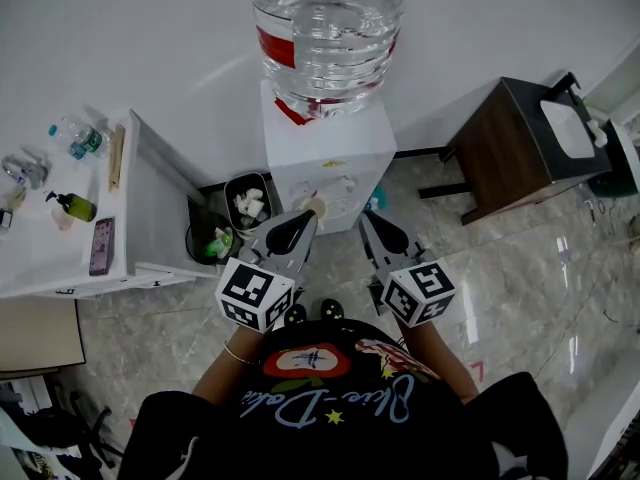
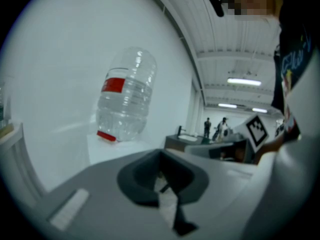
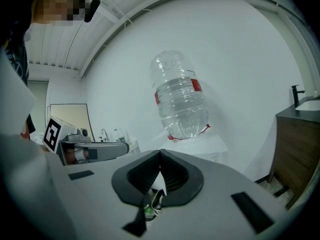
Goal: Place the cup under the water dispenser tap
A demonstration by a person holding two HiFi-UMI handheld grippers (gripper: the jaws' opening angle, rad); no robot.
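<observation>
Cup (image 1: 314, 206): in the head view, a small beige thing that I take to be the cup; it sits low against the front of the water dispenser (image 1: 325, 153), straight ahead of my left gripper (image 1: 303, 218) and just beyond its tip; I cannot tell whether the two touch

Left gripper: nearer of the two; its fingers (image 2: 140, 174) are clenched together in the left gripper view, with nothing between them, only a pale sliver showing through the notch below where they meet

Right gripper (image 1: 370, 220): level with the left one, a little to the right of the cup and apart from it; its fingers (image 3: 135, 176) are likewise pressed together and empty, with a scrap of white and green showing through the notch

Governing relation: the cup lies forward and slightly right of my left fingers; judged from this, the left side would take it, and its fingers must part first

Long axis of the cup: not readable; from above it shows only as a small blob

Hidden or unclear:
- the tap on the dispenser front is foreshortened and not distinct; whether the cup is already beneath it cannot be settled
- both gripper views look up past the fingers to the bottle (image 3: 180, 96); neither shows the cup
- the bottle (image 1: 328, 28) overhangs the dispenser top in the head view
</observation>
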